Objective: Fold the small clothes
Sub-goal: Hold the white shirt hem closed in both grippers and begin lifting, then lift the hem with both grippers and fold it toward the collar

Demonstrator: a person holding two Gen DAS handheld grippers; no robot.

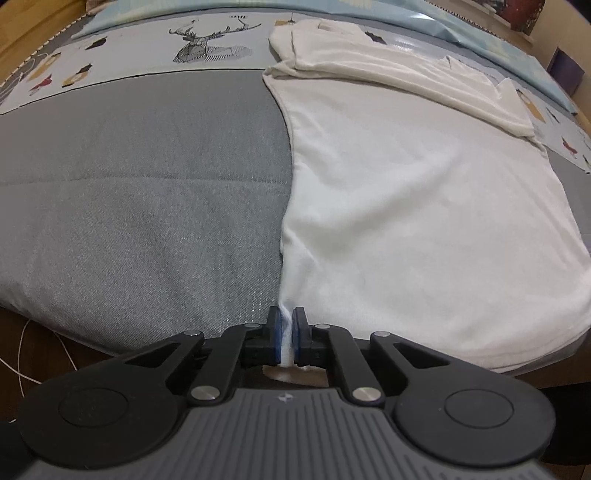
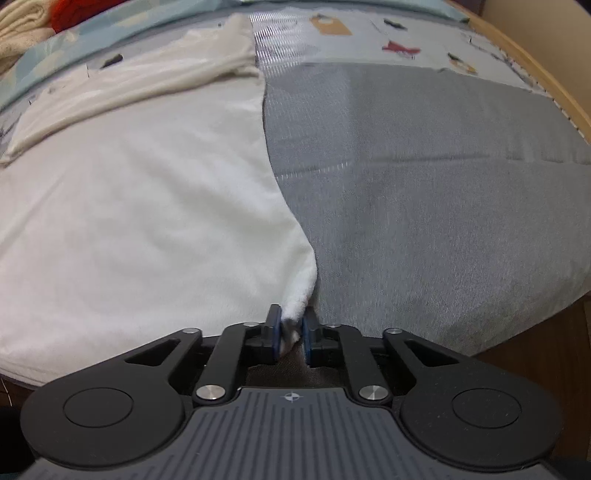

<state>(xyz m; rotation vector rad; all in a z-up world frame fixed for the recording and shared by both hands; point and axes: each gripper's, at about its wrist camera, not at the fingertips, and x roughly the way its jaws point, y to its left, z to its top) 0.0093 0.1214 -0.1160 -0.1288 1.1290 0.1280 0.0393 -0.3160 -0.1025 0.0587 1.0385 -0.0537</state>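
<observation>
A white garment [image 1: 424,206] lies spread on a grey bed cover [image 1: 140,206], its far part folded over on itself near the patterned sheet. My left gripper [image 1: 287,328] is shut on the garment's near left corner at the bed's front edge. In the right wrist view the same garment [image 2: 140,206] fills the left half. My right gripper [image 2: 291,328] is closed around its near right corner, with a narrow gap showing between the cloth and the right pad.
A patterned sheet with a deer drawing [image 1: 207,44] and a pale blue pillow [image 1: 480,33] lie at the far end. Folded cream and red cloths [image 2: 44,18] sit at the far left. A wooden bed frame [image 2: 535,74] runs along the right. A white cable [image 1: 22,354] hangs below the bed edge.
</observation>
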